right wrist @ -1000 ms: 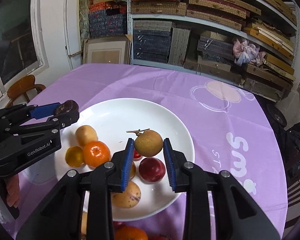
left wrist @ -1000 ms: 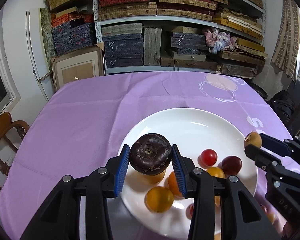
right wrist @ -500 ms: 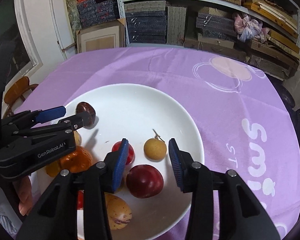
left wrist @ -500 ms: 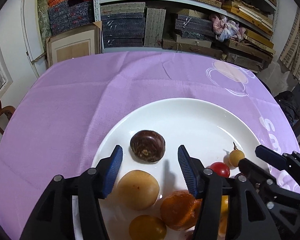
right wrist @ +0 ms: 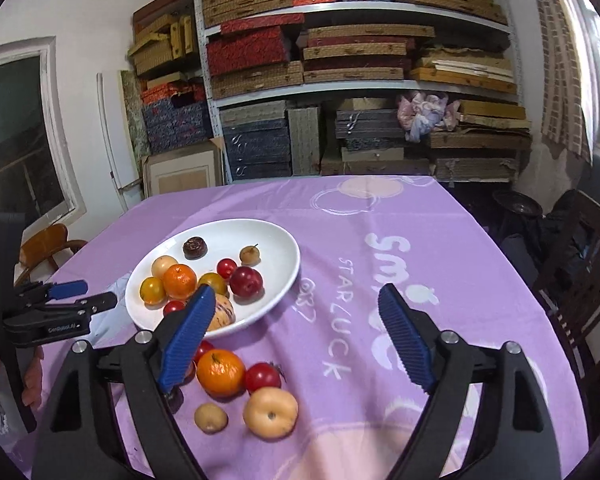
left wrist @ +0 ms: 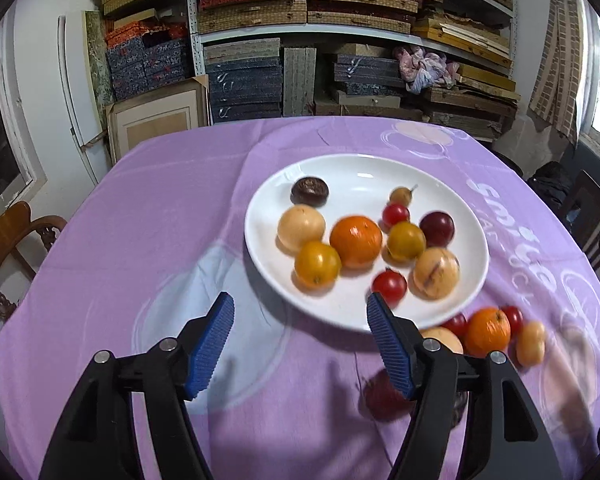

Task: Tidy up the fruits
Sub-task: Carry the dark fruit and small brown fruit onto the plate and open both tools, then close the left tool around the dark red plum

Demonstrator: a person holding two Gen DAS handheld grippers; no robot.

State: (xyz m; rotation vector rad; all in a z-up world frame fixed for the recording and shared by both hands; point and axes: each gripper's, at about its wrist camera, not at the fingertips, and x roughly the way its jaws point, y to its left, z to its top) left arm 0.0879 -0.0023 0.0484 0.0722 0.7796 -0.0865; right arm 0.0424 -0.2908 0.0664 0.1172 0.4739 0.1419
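Grippers both empty — left gripper [left wrist: 300, 336] and right gripper [right wrist: 296, 332] have just been opening, short of the white plate [left wrist: 466, 280].

Left claw [left wrist: 300, 340]: jaws apart, nothing between them, having just been opening; pitched steeply downward over the surface [left wrist: 140, 240]. Right claw [right wrist: 296, 338]: jaws spread wide, empty, likewise just opening. A hand [right wrist: 30, 376] grips the left claw's handle.

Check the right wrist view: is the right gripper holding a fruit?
No: the right gripper stands open over the purple tablecloth, nothing between its pads.
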